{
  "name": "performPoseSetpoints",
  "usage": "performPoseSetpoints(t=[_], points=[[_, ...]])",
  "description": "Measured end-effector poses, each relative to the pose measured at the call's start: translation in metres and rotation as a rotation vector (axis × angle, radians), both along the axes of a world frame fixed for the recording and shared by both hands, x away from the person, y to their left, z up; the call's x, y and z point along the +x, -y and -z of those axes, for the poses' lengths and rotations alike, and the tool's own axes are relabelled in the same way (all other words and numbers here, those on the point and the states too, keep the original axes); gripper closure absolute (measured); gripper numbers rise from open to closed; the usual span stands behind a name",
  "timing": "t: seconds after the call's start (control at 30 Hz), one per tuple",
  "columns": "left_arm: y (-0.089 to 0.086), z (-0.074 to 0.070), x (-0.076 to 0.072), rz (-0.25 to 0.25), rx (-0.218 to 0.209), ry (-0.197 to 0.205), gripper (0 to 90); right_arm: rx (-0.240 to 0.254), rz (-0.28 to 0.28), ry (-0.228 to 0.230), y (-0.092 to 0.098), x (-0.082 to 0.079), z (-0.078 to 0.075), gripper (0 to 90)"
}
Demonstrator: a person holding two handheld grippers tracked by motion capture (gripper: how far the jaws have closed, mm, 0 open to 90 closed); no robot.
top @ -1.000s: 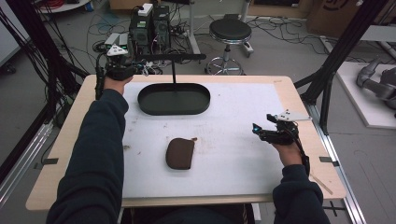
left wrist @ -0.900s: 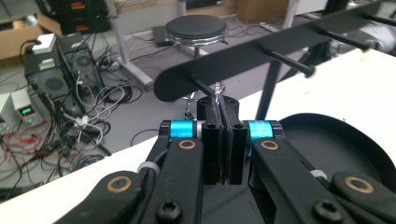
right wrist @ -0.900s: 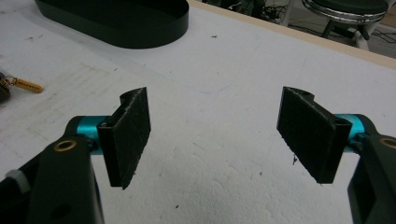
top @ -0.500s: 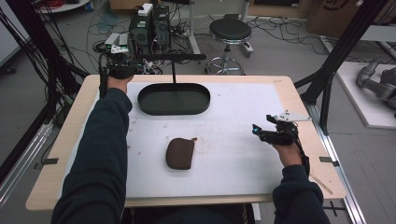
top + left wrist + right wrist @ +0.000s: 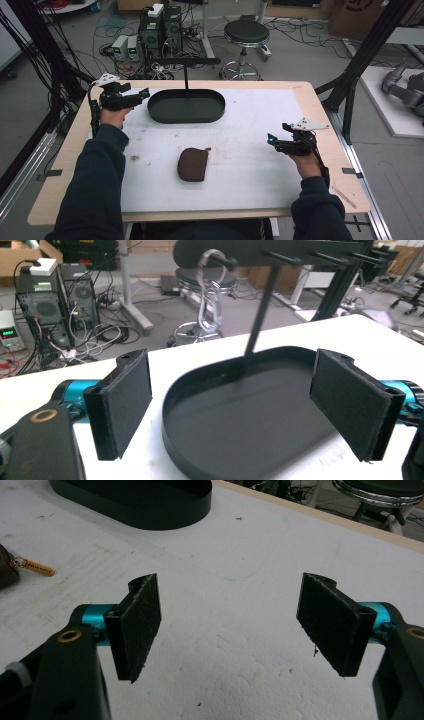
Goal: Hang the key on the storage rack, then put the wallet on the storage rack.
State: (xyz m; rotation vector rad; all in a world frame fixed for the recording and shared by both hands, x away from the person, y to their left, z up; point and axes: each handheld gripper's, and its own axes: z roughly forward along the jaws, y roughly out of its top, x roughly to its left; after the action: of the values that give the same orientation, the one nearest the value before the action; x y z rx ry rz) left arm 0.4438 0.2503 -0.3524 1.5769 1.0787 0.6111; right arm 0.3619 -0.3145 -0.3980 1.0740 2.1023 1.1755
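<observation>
Carabiner [image 5: 210,300] now hanging from rack peg above black tray [image 5: 186,106], freed: left gripper [image 5: 142,93] jaws just opened, nothing between, pulled back toward tray's left end. Hanging looks done. Right gripper [image 5: 272,141] apart, empty. Brown pouch [image 5: 193,164] mid-table, untouched.

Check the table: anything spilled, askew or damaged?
Nothing damaged or spilled. Brown pouch lies flat mid-table, black oval tray sits upright, silver carabiner hangs on its rack. Only faint smudges on the white mat.
</observation>
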Motion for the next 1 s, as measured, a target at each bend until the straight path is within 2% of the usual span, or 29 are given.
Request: performPoseSetpoints(t=[0.17,0.27,0.37,0.4,0.43,0.6,0.8,0.93,1.0], points=[[0.001,0.005,-0.024,0.013,0.024,0.014,16.9,0.003,0.003,0.001,-0.002,0.000,-0.001,25.1],[0.001,0.007,-0.032,0.024,0.040,0.021,16.9,0.003,0.008,0.002,-0.003,0.000,-0.001,24.1],[0.004,0.013,-0.044,0.050,0.076,0.024,17.2,-0.003,0.016,0.003,-0.005,0.001,0.000,21.8],[0.004,0.013,-0.044,0.050,0.076,0.024,17.2,-0.003,0.016,0.003,-0.005,0.001,0.000,21.8],[0.005,0.019,-0.052,0.068,0.080,0.026,17.2,-0.006,0.019,0.005,-0.007,0.000,0.000,21.7],[0.006,0.028,-0.067,0.082,0.091,0.029,17.2,-0.008,0.016,0.009,-0.010,-0.001,-0.001,21.7],[0.006,0.030,-0.077,0.095,0.072,0.039,17.2,-0.006,0.016,0.008,-0.011,-0.001,-0.001,21.7],[0.008,0.033,-0.083,0.109,0.081,0.030,17.2,-0.004,0.017,0.009,-0.011,-0.002,-0.001,21.7],[0.010,0.037,-0.088,0.124,0.071,0.025,17.2,-0.011,0.015,0.007,-0.012,-0.001,0.000,21.7]])
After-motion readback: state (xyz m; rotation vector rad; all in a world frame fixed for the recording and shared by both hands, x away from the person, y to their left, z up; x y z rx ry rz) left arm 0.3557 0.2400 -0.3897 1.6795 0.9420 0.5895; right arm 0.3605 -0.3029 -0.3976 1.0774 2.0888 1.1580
